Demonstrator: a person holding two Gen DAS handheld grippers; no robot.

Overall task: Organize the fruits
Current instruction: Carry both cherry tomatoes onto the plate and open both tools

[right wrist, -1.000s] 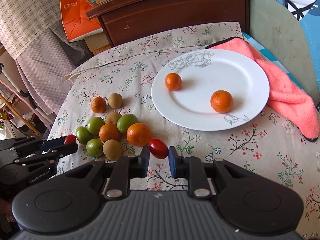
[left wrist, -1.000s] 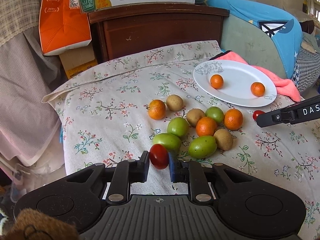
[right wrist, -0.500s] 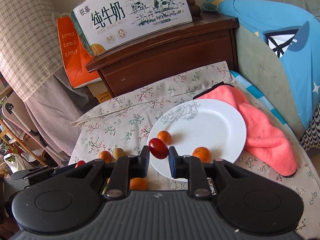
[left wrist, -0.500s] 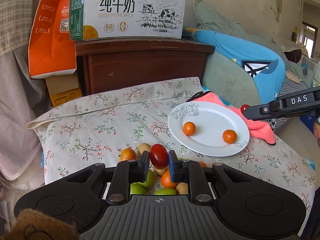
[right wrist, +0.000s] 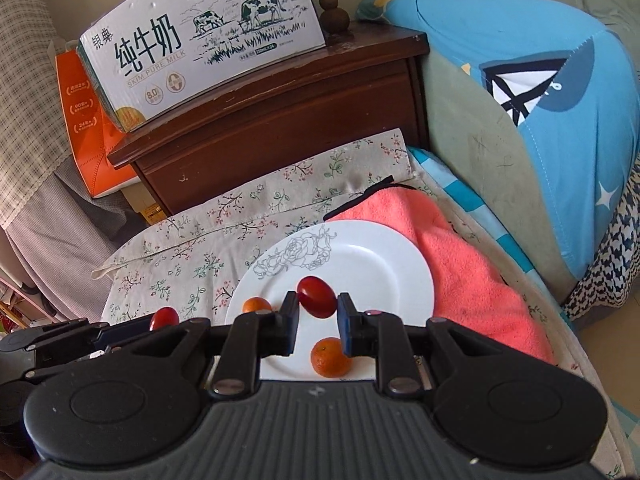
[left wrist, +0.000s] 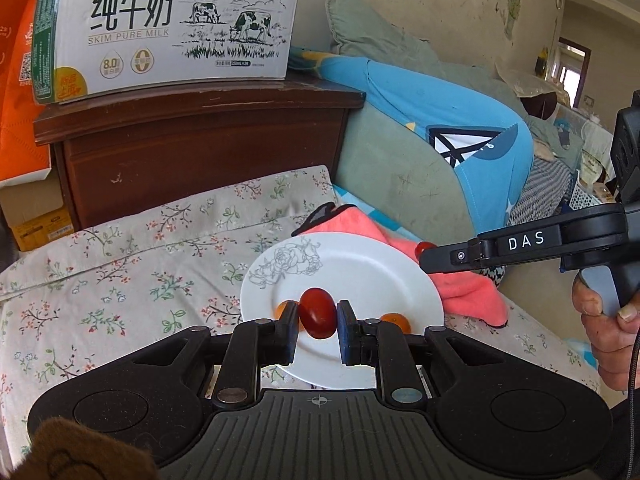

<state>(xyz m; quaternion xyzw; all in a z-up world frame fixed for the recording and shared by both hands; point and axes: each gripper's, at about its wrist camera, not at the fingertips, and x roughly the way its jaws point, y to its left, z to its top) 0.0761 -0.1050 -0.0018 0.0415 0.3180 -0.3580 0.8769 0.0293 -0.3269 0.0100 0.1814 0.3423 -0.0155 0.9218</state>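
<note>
My left gripper (left wrist: 318, 318) is shut on a red cherry tomato (left wrist: 318, 313), held above the near part of the white plate (left wrist: 360, 272). My right gripper (right wrist: 317, 306) is shut on a second red cherry tomato (right wrist: 317, 297), also above the plate (right wrist: 372, 260). Two small oranges lie on the plate: one (right wrist: 256, 305) at its left, one (right wrist: 331, 357) at its near edge. The right gripper also shows in the left wrist view (left wrist: 424, 249), over the plate's right rim. The left gripper with its tomato shows at the lower left of the right wrist view (right wrist: 164, 318). The pile of other fruit is hidden below both grippers.
The plate rests on a floral cloth (left wrist: 120, 272) beside a pink towel (right wrist: 460, 264). Behind stand a dark wooden cabinet (left wrist: 200, 140) with a milk carton box (left wrist: 168, 28), an orange bag (right wrist: 88, 120), and a blue and green cushion (right wrist: 540, 112) at the right.
Both grippers have risen and moved forward over the plate, each still holding its tomato. The fruit pile has dropped out of sight below them.
</note>
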